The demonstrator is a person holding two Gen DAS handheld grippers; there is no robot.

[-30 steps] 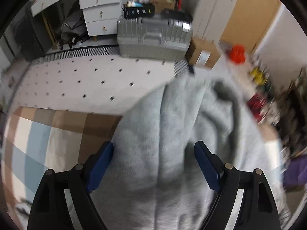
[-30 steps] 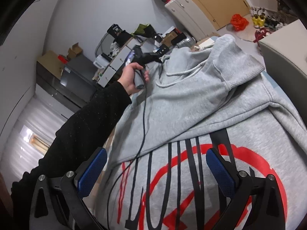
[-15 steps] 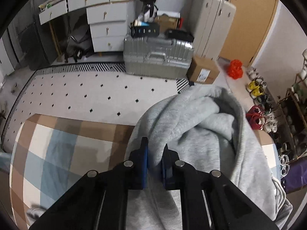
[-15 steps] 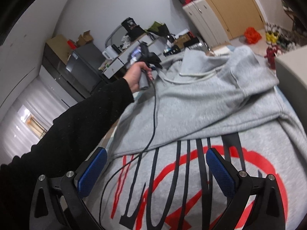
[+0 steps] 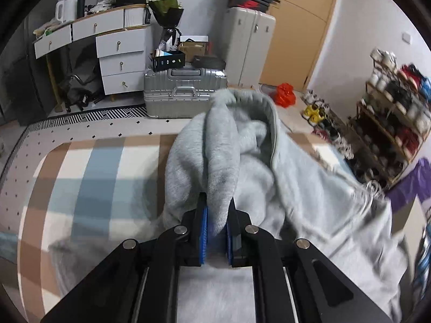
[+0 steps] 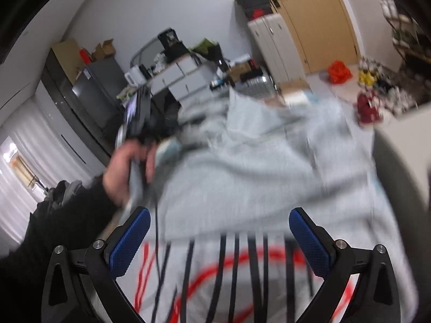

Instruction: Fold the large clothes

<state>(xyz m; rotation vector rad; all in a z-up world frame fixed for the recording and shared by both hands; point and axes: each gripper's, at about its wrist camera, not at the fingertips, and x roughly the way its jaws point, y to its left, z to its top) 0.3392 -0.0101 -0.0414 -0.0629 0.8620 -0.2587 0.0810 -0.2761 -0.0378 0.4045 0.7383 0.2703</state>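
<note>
A grey hoodie (image 5: 296, 188) lies on a checked bedspread (image 5: 89, 177). My left gripper (image 5: 216, 231) is shut on a fold of the hoodie near its hood, and the cloth rises out of the blue pads and drapes forward. In the right wrist view the same hoodie (image 6: 256, 177) shows its red and black chest print (image 6: 231, 269) close below my right gripper (image 6: 218, 231), which stands open above the cloth with nothing between its pads. A person's hand (image 6: 126, 169) in a black sleeve holds the left gripper at the hoodie's far left edge. This view is blurred.
Past the bed's far edge lies a patterned rug (image 5: 89, 132) with a silver suitcase (image 5: 183, 94), white drawers (image 5: 118, 62) and a pale cabinet (image 5: 250, 45). A shoe rack (image 5: 396, 118) stands at the right. A grey block (image 6: 404, 177) rises at the right of the right wrist view.
My left gripper closed on a fold of the hoodie and lifted it up and back over the bedspread. The right gripper stayed open and tilted upward.
</note>
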